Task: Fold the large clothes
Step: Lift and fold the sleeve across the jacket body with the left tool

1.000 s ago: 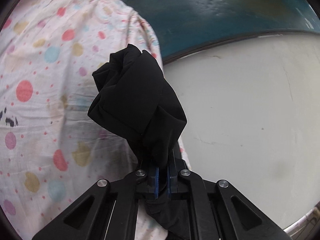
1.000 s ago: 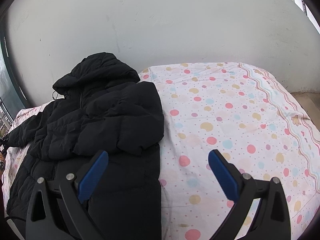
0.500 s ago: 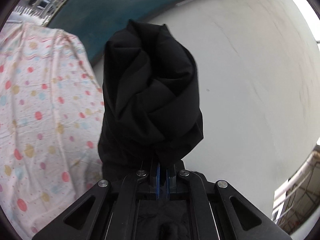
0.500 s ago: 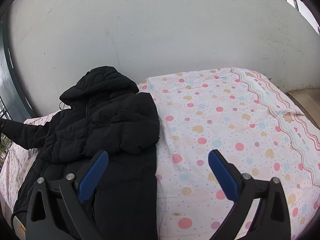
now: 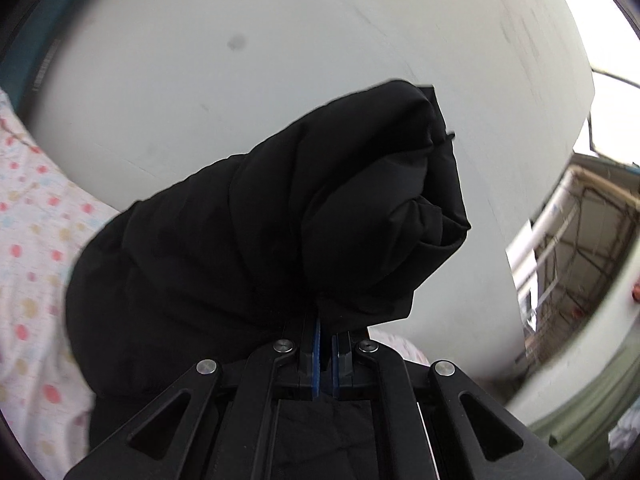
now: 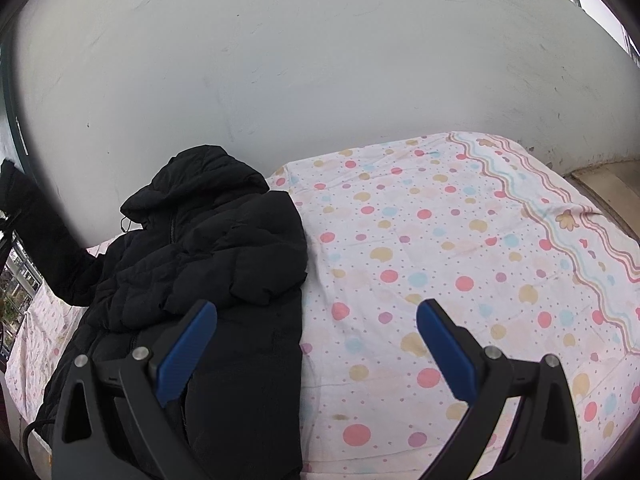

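Black jacket [image 6: 208,264] sleeve [image 5: 320,216] pinched in left tongs [image 5: 327,344], right tongs [image 6: 316,320] spread above

No readable text anywhere here, honestly. The black puffer jacket [image 6: 208,264] shows no logo, tag or print in either view, and the bunched sleeve [image 5: 304,224] pinched just ahead of the left fingers is plain black too. The polka-dot bedsheet [image 6: 460,264] out past the right fingers only has dots, wavy stripes and little flower shapes, no letters or numbers. The wall [image 6: 320,72] behind has only scuffs. The blue finger pads [image 6: 188,352] carry no markings.
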A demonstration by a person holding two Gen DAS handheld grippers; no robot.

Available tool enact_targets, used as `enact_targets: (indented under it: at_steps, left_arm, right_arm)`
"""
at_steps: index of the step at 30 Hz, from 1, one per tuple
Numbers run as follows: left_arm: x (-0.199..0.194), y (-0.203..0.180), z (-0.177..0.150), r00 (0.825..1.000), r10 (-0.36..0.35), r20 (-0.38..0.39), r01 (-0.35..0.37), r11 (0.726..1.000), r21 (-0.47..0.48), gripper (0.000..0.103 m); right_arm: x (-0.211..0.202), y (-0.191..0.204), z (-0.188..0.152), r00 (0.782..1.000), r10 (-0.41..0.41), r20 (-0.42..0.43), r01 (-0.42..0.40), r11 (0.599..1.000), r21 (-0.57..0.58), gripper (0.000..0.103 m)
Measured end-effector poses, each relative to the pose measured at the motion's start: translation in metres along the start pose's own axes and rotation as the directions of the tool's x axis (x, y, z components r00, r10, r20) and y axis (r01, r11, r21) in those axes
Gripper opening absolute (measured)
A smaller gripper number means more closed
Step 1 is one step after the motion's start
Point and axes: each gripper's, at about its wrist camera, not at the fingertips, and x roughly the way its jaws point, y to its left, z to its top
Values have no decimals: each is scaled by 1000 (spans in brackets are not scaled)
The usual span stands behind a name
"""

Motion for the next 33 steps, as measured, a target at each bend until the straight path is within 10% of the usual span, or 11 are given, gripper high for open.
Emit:
enact_targets:
  at_steps: [7,14,19,25,31,33]
  left_arm:
    - [75,-58,-71,973,-50,-226,73,993,96,3]
    - [119,-58,-157,894,72,-441,32,974,225,3]
    - [128,-53,-194,838,167,-520,-5,954,298,3]
    - [114,-70,-198,828,199,-524,-5,937,349,6]
    - [115,-57,-189,809,214,-548,-4,933,359,22]
    - [106,-65,-188,806,206,-554,20,928,373,49]
  right_arm:
    - [-1,-13,-3,1000,-6,1,6,1000,31,101]
    - [10,-21,-7,1000,-15,-27,16,999,46,101]
    - [22,-9,-11,999,1,-51,0,1000,27,101]
    - [31,16,-9,998,22,-59,-22,1000,-7,101]
    - [35,49,-1,996,45,-74,-49,997,-55,101]
    - [38,68,4,995,60,-78,-67,993,-96,101]
